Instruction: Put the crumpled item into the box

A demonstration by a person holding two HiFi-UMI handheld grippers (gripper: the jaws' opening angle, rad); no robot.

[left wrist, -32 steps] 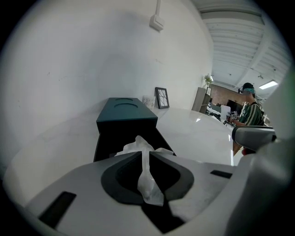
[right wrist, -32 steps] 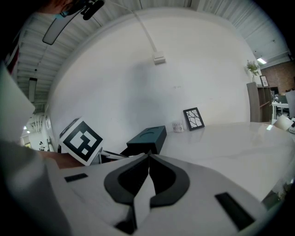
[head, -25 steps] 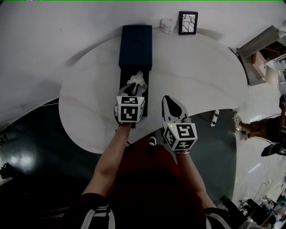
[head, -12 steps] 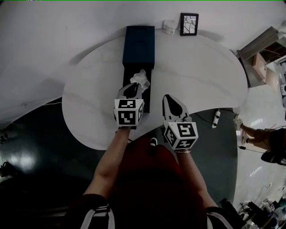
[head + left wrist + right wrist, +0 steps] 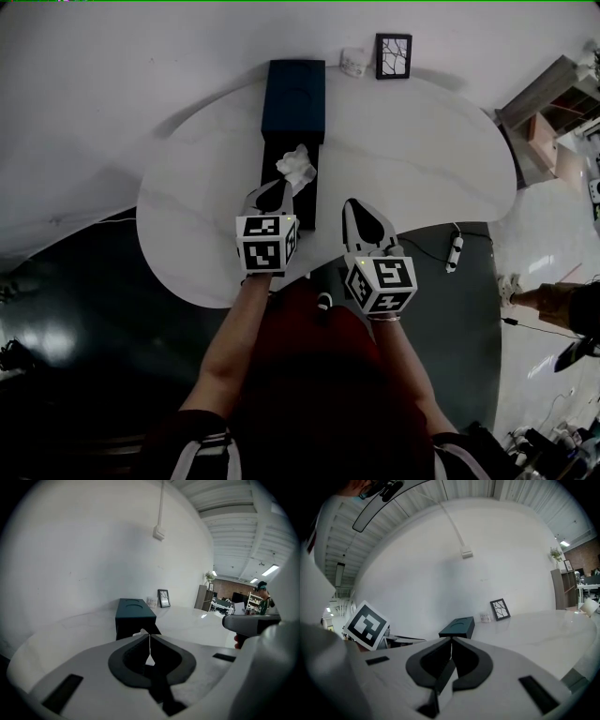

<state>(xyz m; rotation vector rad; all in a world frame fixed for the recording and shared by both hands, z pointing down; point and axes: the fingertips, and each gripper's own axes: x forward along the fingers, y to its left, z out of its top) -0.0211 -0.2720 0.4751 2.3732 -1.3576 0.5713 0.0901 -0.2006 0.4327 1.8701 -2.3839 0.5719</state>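
Crumpled item point(image 5: 297, 165): laid in the box point(image 5: 294, 94), just beside left gripper point(image 5: 277, 185).
Left gripper: clenched, empty.
Right gripper point(image 5: 355, 203): clenched, empty.

The left gripper point(image 5: 274, 190) points forward, jaws pressed together with nothing between them; the right gripper point(image 5: 355, 208) is held just beside it, slightly nearer the body, jaws likewise closed and empty; the left forearm point(image 5: 230, 337) and right forearm point(image 5: 398, 366), both bare, reach forward side by side, angling slightly toward each other.
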